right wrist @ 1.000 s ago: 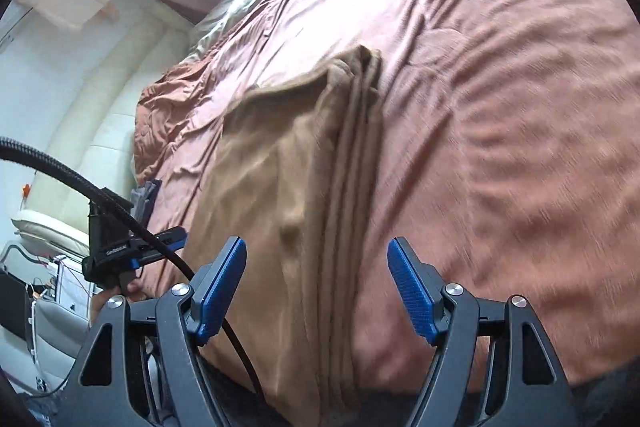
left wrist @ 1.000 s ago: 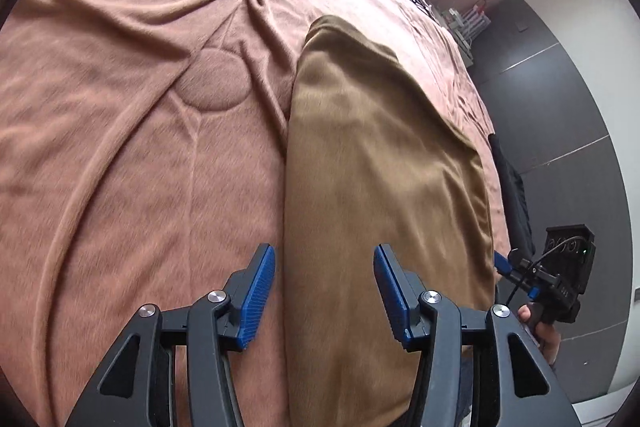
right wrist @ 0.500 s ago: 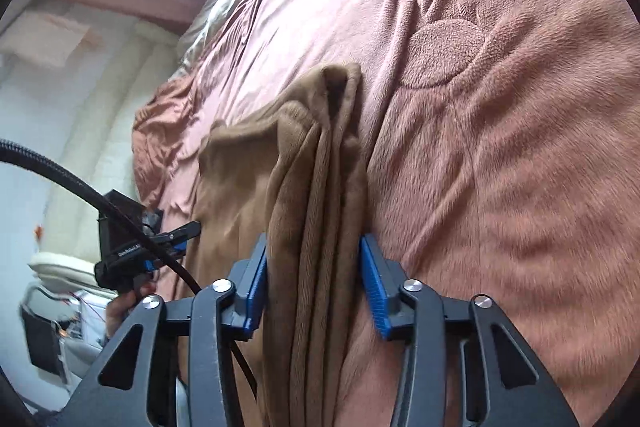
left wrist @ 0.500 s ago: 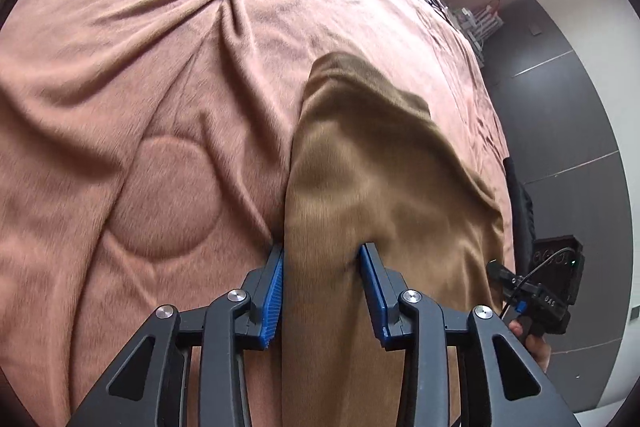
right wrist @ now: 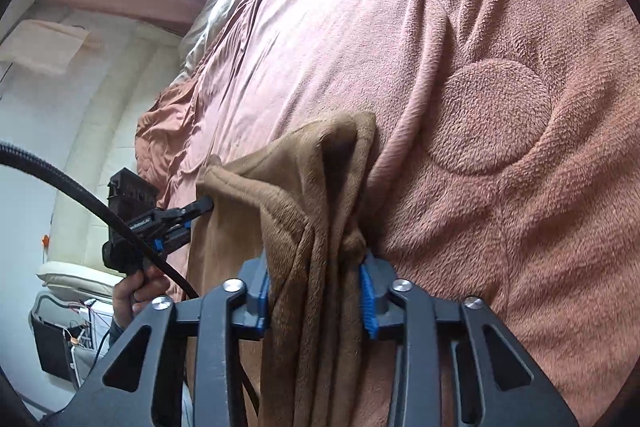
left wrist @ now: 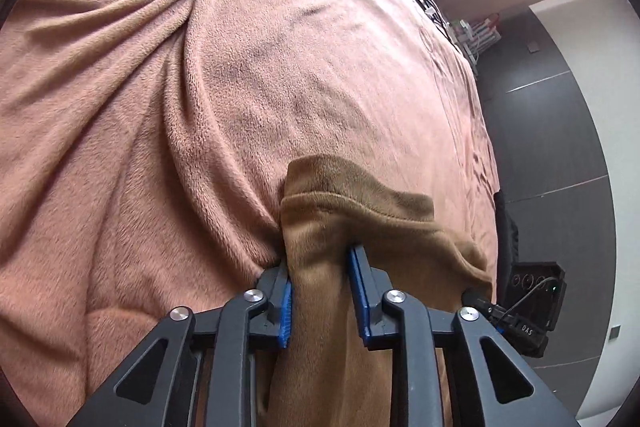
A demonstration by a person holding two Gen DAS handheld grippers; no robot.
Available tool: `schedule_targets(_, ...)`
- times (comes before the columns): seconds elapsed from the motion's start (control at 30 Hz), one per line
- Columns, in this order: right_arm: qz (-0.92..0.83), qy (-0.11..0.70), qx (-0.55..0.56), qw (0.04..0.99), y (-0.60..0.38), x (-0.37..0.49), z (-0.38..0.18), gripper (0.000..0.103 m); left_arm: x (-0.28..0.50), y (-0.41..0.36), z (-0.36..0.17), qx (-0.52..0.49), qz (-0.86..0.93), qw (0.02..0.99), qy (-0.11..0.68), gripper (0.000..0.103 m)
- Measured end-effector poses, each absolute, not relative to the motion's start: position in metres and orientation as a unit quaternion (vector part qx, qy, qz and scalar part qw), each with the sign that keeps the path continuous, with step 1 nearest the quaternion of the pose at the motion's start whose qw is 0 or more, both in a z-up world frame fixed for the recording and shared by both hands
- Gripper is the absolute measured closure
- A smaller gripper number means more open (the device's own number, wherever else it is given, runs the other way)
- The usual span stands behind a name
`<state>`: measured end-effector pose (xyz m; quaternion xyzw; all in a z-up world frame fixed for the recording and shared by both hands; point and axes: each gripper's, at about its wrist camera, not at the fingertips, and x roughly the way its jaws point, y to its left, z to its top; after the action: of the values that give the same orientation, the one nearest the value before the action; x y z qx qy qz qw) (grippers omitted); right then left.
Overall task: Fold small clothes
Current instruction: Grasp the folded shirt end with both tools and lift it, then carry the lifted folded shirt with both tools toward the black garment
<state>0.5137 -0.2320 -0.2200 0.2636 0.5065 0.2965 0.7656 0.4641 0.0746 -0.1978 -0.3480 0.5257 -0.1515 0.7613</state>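
A tan-brown fleece garment [left wrist: 360, 219] lies folded on a pink-brown blanket [left wrist: 248, 75] over a bed. My left gripper [left wrist: 318, 291] is shut on one edge of the garment, cloth bunched between its blue pads. My right gripper [right wrist: 314, 291] is shut on the other edge, where several folded layers [right wrist: 320, 195] hang between its fingers. The garment spans between the two grippers and is lifted near both. The other gripper shows in each view: the right one [left wrist: 520, 319] at the lower right, the left one [right wrist: 160, 219] at the left with a hand below it.
The blanket has deep creases and a quilted round patch [right wrist: 484, 119]. A dark grey wall [left wrist: 560, 147] stands beyond the bed's right side. A padded cream headboard [right wrist: 80, 131] and a black cable [right wrist: 80, 195] are at the left of the right wrist view.
Both grippers went from open above the garment to closed on its two edges. They have moved along the garment, bunching and lifting it; less cloth lies ahead of them now.
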Motion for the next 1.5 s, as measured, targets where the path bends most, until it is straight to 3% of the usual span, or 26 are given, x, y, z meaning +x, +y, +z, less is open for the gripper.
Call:
schedule_targets(0.1,0.289,0.503,0.26,0.772,-0.232,0.515,-0.217,0.083,0.463,0.078,-0.198,-0.373,-0.15,0.753,0.522,0.094)
schedule_targets(0.2,0.285,0.491,0.23,0.791,-0.221,0.504,-0.198,0.086,0.454,0.076,-0.177,-0.356,-0.152,0.77,0.507,0.096)
schedule_targets(0.93,0.339,0.386,0.196,0.835,-0.261,0.365,-0.101,0.089,0.345,0.048,0.005,-0.316,-0.194,0.837,0.403,0.097)
schedule_targets(1.5,0.326,0.249,0.15,0.9,-0.361,0.187,0.05,0.089,0.223,-0.027,0.152,-0.251,-0.26,0.879,0.311,0.098)
